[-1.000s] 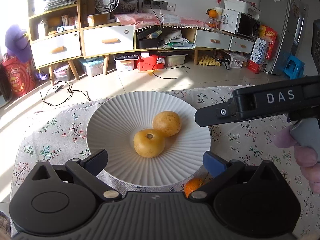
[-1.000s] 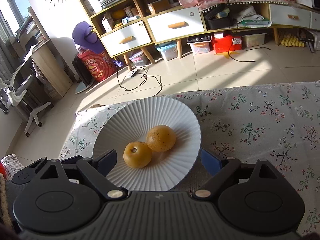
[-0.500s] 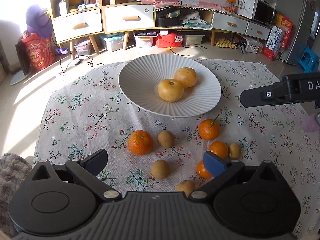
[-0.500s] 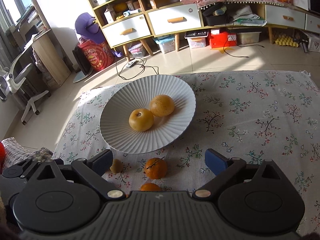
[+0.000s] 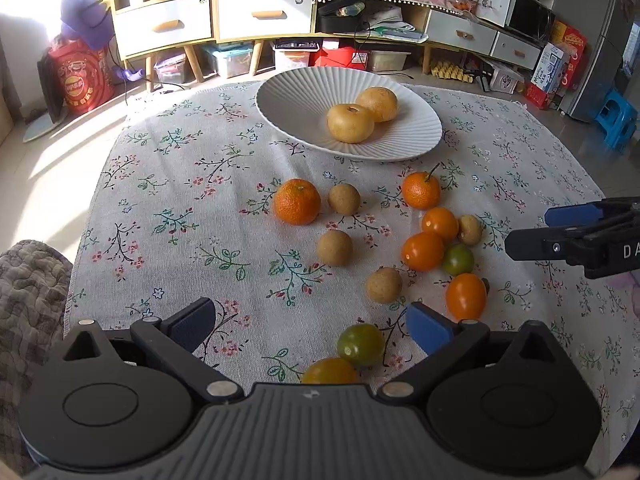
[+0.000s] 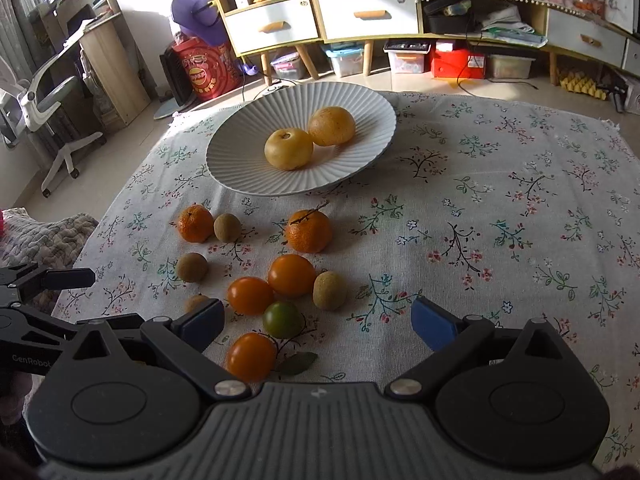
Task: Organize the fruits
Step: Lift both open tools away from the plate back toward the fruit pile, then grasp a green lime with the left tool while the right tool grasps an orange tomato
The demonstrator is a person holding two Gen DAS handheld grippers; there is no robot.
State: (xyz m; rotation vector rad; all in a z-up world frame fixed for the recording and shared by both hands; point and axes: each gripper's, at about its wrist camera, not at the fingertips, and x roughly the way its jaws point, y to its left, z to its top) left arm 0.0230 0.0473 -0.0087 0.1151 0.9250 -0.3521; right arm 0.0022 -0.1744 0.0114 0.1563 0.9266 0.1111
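Pears (image 5: 350,123) sit touching on plate (image 5: 420,136); both tools gape empty.

one plate (image 5: 416,142), two pears (image 5: 350,123), two tangerines (image 5: 297,201)

Past my surface (image 6: 520,208), draped in a flowered cloth, pale floor tiles (image 6: 400,80) catch strong sun from the left. A long wooden sideboard (image 5: 260,12) with white drawers lines the far wall, plastic storage boxes (image 5: 228,62) tucked beneath it. A red bag (image 5: 78,78) leans at its left end. A white office chair (image 6: 44,100) stands by a wooden desk (image 6: 108,68); a blue stool (image 5: 616,118) sits far right.
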